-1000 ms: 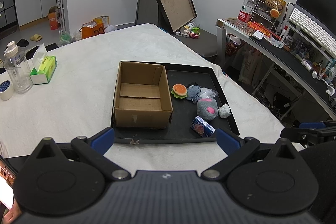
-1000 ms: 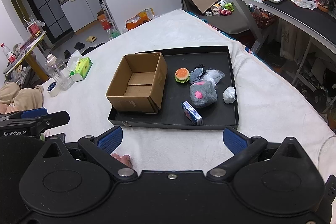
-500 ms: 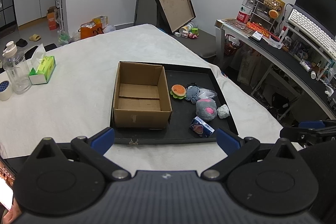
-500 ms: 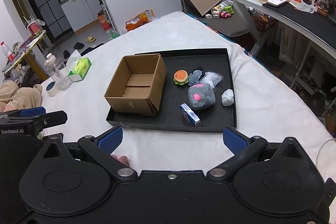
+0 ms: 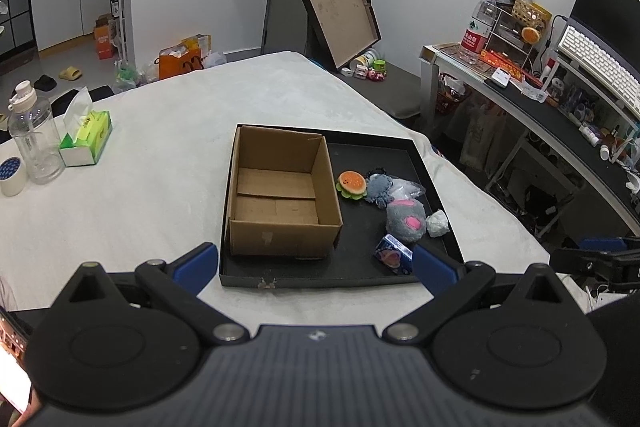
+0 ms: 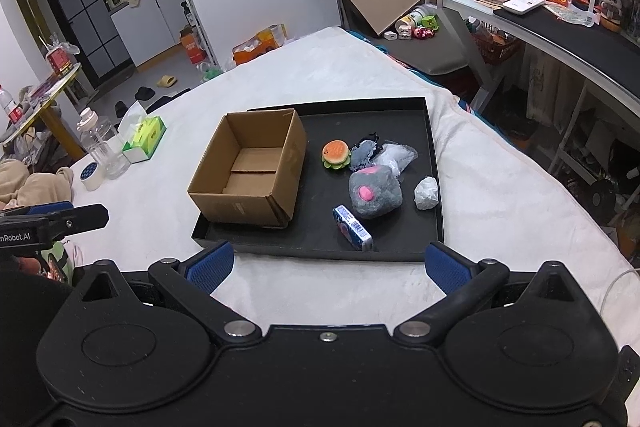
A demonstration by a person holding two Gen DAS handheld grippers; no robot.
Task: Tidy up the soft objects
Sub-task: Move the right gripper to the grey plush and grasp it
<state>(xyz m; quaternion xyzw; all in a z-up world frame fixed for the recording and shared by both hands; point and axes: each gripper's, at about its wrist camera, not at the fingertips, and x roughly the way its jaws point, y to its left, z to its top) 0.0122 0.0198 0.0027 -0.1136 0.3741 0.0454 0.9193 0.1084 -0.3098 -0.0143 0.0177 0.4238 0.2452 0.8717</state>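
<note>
A black tray [image 5: 420,163] [image 6: 434,147] lies on the white-covered table. An open, empty cardboard box [image 5: 280,191] [image 6: 252,171] stands in its left half. To the box's right lie a burger plush [image 5: 352,183] [image 6: 337,154], a small grey plush [image 5: 378,188] [image 6: 362,154], a clear plastic bag [image 6: 394,157], a grey plush with pink spots [image 5: 405,219] [image 6: 374,193], a white crumpled wad [image 5: 437,223] [image 6: 426,193] and a small blue carton [image 5: 393,254] [image 6: 353,227]. My left gripper [image 5: 316,267] and right gripper [image 6: 326,263] are open and empty, short of the tray's near edge.
A water bottle [image 5: 34,143], a green tissue box [image 5: 86,139] and a tape roll [image 5: 12,175] stand at the table's left. A desk with a keyboard [image 5: 596,71] and clutter is off to the right. A tilted box lid [image 5: 336,11] leans behind the table.
Both grippers have shifted slightly, so the tray sits a little differently in each view. Nothing on the tray has moved and both grippers stay open.
</note>
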